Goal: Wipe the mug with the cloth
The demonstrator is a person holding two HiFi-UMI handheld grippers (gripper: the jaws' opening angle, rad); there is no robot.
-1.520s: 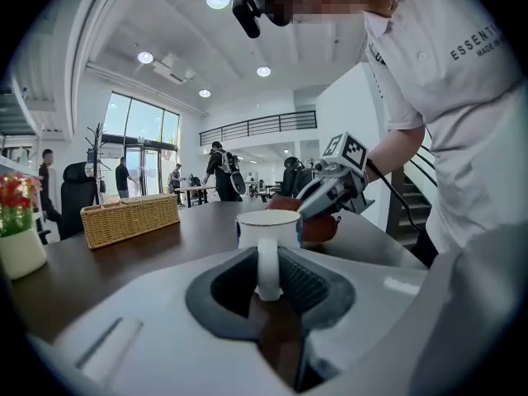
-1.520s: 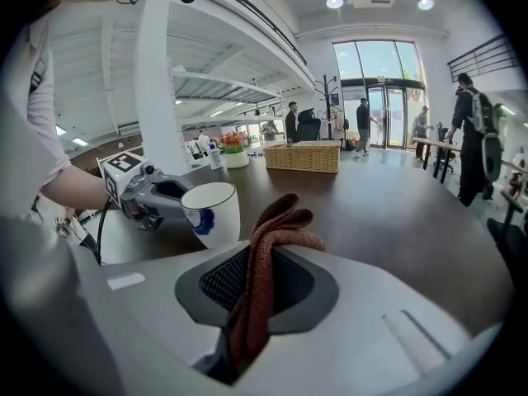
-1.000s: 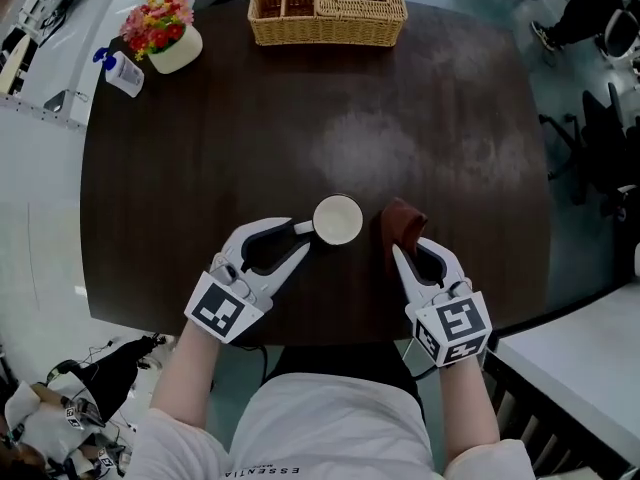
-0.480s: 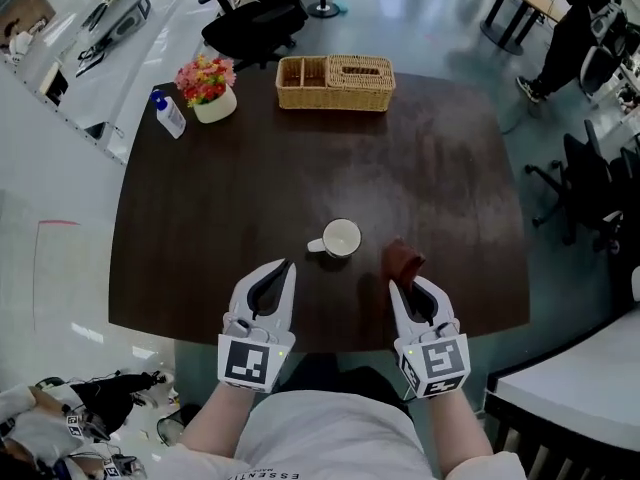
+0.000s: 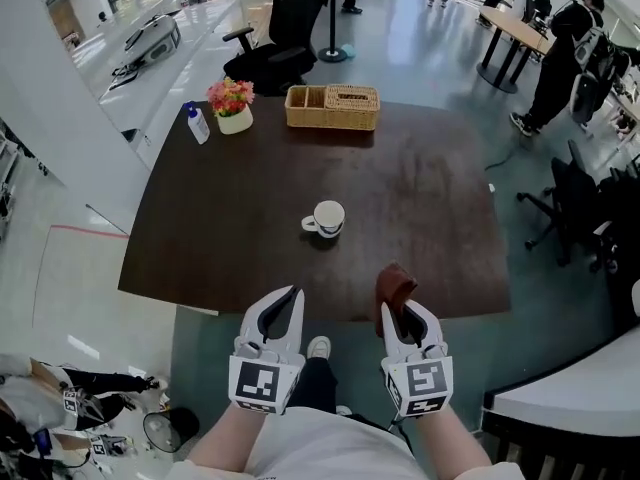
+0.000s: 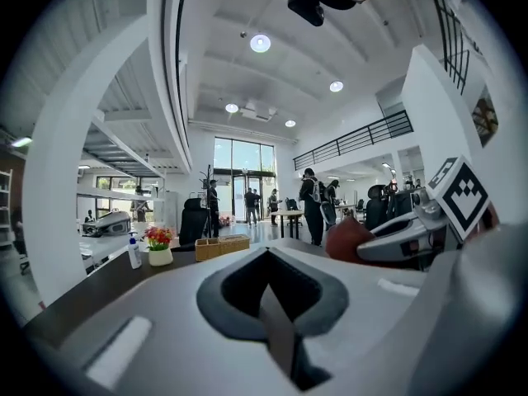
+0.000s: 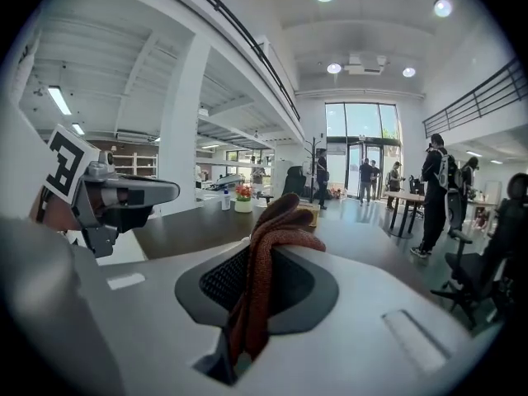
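Observation:
The white mug (image 5: 326, 218) stands upright on the dark table (image 5: 420, 198), handle to the left, with nothing touching it. My right gripper (image 5: 397, 308) is shut on the reddish-brown cloth (image 5: 393, 283), which hangs bunched between its jaws (image 7: 268, 229) over the table's near edge. My left gripper (image 5: 290, 296) is shut and empty, off the near edge, well short of the mug. In the left gripper view its jaws (image 6: 268, 258) meet with nothing between them, and the cloth (image 6: 346, 238) shows to the right. The mug is not visible in either gripper view.
A wicker basket (image 5: 332, 107), a flower pot (image 5: 232, 103) and a spray bottle (image 5: 198, 123) stand along the table's far edge. Black office chairs (image 5: 270, 58) are beyond the table and at the right (image 5: 580, 208). A person (image 5: 560, 48) stands at the far right.
Both grippers have drawn back from the mug to the table's near edge. The left one, at the mug's handle a second ago, is away from it. The head view has widened.

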